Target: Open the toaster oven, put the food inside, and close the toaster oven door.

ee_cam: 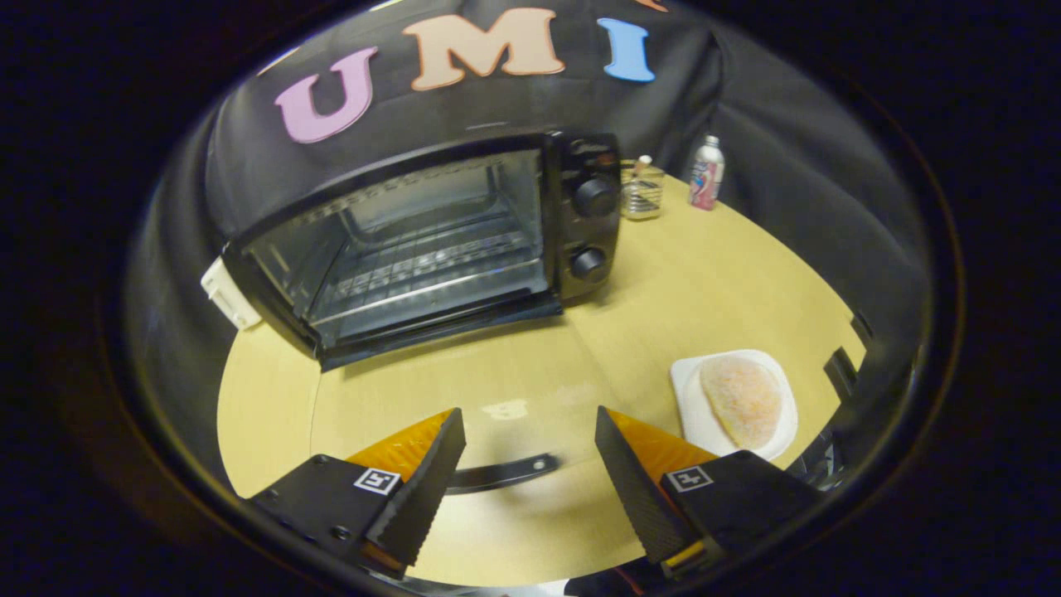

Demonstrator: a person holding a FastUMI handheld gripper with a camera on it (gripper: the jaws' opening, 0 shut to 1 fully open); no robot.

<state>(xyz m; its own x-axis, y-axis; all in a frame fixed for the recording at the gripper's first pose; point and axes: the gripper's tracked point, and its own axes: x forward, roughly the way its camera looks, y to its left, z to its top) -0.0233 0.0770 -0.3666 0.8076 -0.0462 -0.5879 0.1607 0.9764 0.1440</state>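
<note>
Already we see the toaster oven (431, 240) standing open at the far side of the table (704, 282), its glass door (464, 398) folded flat toward us with the door handle (501, 474) lying between and just beyond our fingers. Our tool (530, 452) is spread wide, pinching nothing. On a white plate (692, 406) beside the right finger rests the food (742, 398). A glass jar (642, 192) and a bottle (706, 172) stand beyond the oven.
</note>
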